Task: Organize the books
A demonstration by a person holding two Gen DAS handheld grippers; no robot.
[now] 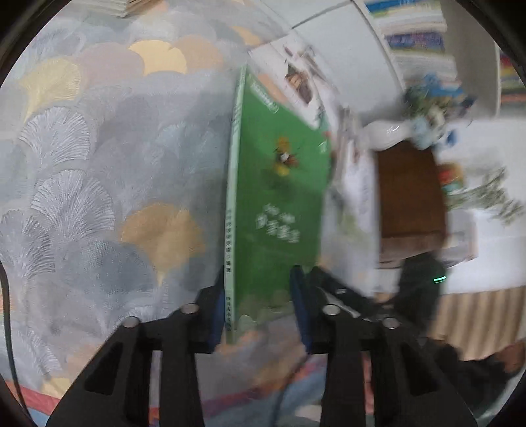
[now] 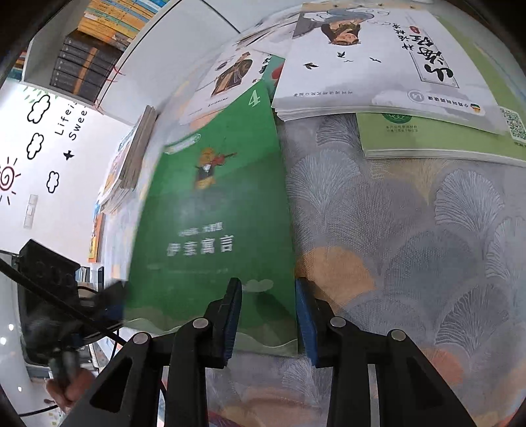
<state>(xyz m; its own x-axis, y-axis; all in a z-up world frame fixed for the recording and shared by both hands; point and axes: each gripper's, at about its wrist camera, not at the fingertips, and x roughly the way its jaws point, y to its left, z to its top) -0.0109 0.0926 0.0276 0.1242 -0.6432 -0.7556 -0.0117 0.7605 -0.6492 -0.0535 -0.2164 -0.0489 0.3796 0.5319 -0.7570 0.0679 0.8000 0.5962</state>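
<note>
Shelf (image 1: pixel 414 39) of stacked books (image 1: pixel 411 19)

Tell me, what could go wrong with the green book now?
1. The green book stands on edge between both grippers. The left gripper and right gripper look only loosely closed around it, so it might tip or slip onto the cloth.
2. The pictures are blurred, so things are moving fast; the book could bump the white book or the stack nearby.
</note>
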